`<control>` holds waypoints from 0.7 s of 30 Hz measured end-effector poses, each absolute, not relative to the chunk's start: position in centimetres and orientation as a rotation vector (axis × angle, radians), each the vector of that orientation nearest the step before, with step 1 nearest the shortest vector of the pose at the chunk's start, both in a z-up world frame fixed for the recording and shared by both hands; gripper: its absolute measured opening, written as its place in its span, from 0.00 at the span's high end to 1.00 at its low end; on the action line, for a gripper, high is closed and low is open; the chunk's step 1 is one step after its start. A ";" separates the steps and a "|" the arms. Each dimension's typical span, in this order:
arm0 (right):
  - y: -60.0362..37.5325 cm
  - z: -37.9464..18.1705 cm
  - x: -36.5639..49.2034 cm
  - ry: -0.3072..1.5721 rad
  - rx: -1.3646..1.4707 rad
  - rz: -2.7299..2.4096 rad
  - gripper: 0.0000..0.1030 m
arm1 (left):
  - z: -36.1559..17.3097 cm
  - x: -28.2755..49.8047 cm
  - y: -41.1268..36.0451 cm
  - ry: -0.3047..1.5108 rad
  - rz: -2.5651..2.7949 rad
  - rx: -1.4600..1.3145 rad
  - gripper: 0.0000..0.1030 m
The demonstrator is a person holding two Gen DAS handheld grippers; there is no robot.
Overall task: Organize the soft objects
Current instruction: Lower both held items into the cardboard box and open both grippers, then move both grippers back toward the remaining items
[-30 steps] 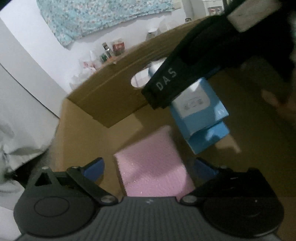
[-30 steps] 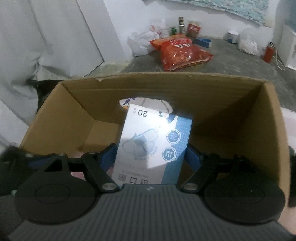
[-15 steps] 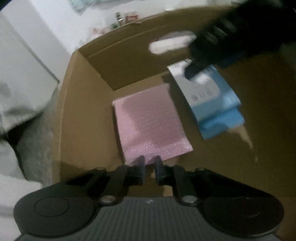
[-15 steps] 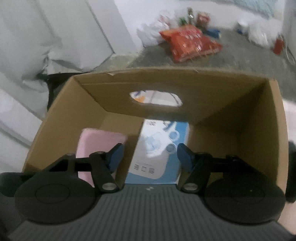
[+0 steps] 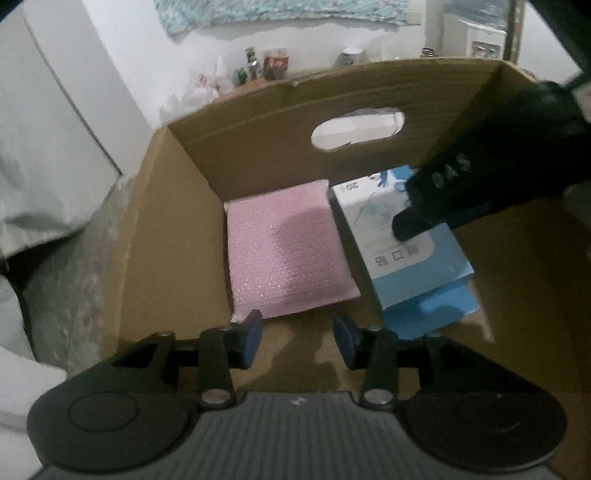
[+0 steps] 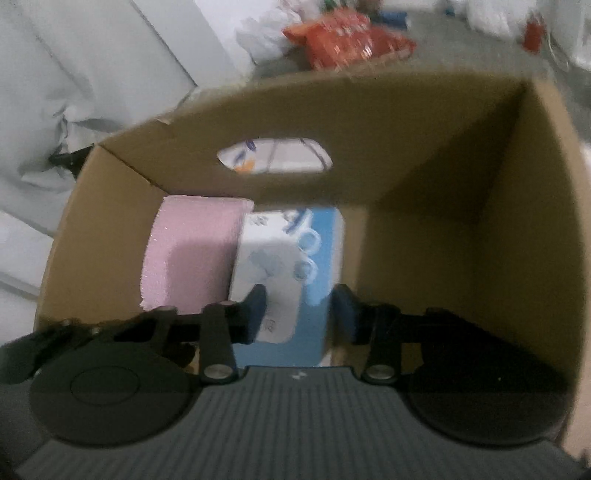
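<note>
box [image 6: 524, 229] right half free, packs [image 6: 192, 254] left

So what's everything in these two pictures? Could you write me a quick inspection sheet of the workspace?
Surface: open cardboard box with a hand-hole, standing on a grey floor.
Job's things: pink padded pouch and blue-and-white packet lying flat, side by side, on the box bottom.
Clutter: red snack bag, white plastic bags, bottles along the wall.
Grippers: left gripper opening, nothing between its fingers; right gripper closing above the packet, not gripping it.
Cables: nothing seen.
Surroundings: white wall, patterned blue cloth, grey sheeting.
</note>
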State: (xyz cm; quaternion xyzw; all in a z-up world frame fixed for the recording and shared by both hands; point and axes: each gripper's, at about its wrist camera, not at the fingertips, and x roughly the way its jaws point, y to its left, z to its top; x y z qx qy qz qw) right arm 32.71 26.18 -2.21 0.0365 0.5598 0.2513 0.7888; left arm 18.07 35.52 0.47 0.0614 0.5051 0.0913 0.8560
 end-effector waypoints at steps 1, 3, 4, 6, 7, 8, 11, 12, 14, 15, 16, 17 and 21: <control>25.9 -2.4 32.7 1.204 0.107 0.534 0.63 | 0.7 17.9 35.3 1.054 0.189 0.150 0.57; 25.8 -2.6 32.7 1.192 0.128 0.524 0.63 | 1.2 17.8 35.2 1.041 0.184 0.186 0.61; 25.7 -2.8 32.7 1.187 0.142 0.518 0.64 | 1.1 17.7 35.3 1.039 0.191 0.190 0.61; 25.4 -3.1 32.8 1.184 0.203 0.498 0.66 | 1.3 17.7 35.8 1.031 0.191 0.164 0.62; 25.2 -3.3 33.0 1.186 0.232 0.490 0.66 | 1.3 18.2 36.3 1.028 0.184 0.149 0.62; 25.1 -3.5 33.0 1.186 0.265 0.477 0.67 | 1.5 18.0 36.4 1.025 0.179 0.136 0.62; 24.9 -4.1 32.9 1.172 0.315 0.454 0.66 | 1.6 17.5 36.2 1.030 0.174 0.126 0.62; 24.8 -4.2 32.9 1.171 0.323 0.453 0.65 | 1.3 17.7 36.4 1.032 0.174 0.127 0.62; 24.6 -4.3 32.9 1.174 0.330 0.458 0.64 | 0.9 17.8 36.4 1.034 0.173 0.123 0.62; 24.4 -4.4 32.8 1.178 0.357 0.456 0.62 | 0.6 18.6 36.9 1.036 0.175 0.115 0.62; 24.2 -4.5 32.8 1.185 0.372 0.459 0.60 | 0.6 19.0 37.2 1.037 0.175 0.100 0.62; 24.2 -4.5 32.6 1.179 0.367 0.466 0.56 | 0.9 18.8 37.3 1.039 0.175 0.083 0.62; 26.0 -2.4 31.5 1.079 0.160 0.483 0.26 | 2.4 18.2 37.5 1.020 0.191 0.080 0.43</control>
